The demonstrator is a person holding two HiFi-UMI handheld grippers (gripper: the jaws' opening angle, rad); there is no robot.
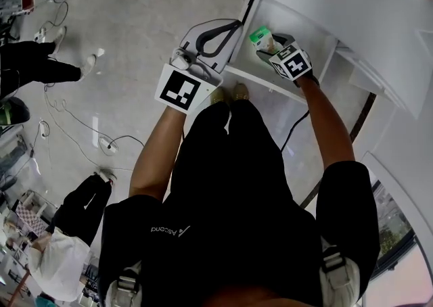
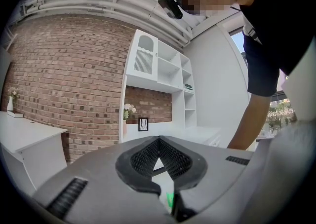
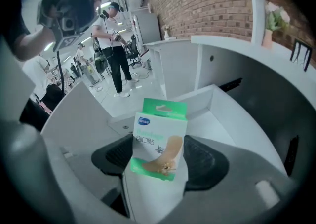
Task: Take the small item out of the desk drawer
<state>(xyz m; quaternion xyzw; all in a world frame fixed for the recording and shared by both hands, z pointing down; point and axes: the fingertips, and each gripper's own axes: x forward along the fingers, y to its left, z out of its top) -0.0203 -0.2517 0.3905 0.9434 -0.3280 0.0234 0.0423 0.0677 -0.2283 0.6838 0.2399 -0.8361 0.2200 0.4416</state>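
A small white and green box (image 3: 158, 136) with a foot picture stands upright between the pads of my right gripper (image 3: 160, 151), which press on its two sides. In the head view the box (image 1: 259, 36) is at the right gripper (image 1: 269, 47), over the open white drawer (image 1: 265, 81) under the white desk (image 1: 352, 1). The drawer's bare floor and walls (image 3: 224, 107) lie behind the box. My left gripper (image 1: 233, 26) is by the drawer's left front corner, jaw tips together (image 2: 158, 140), with nothing seen held.
Cables (image 1: 81, 126) run over the grey floor at left, where other people's legs (image 1: 40, 65) and a crouched person (image 1: 64, 245) show. A white shelf unit (image 2: 158, 90) stands against a brick wall. People stand far back (image 3: 113, 45).
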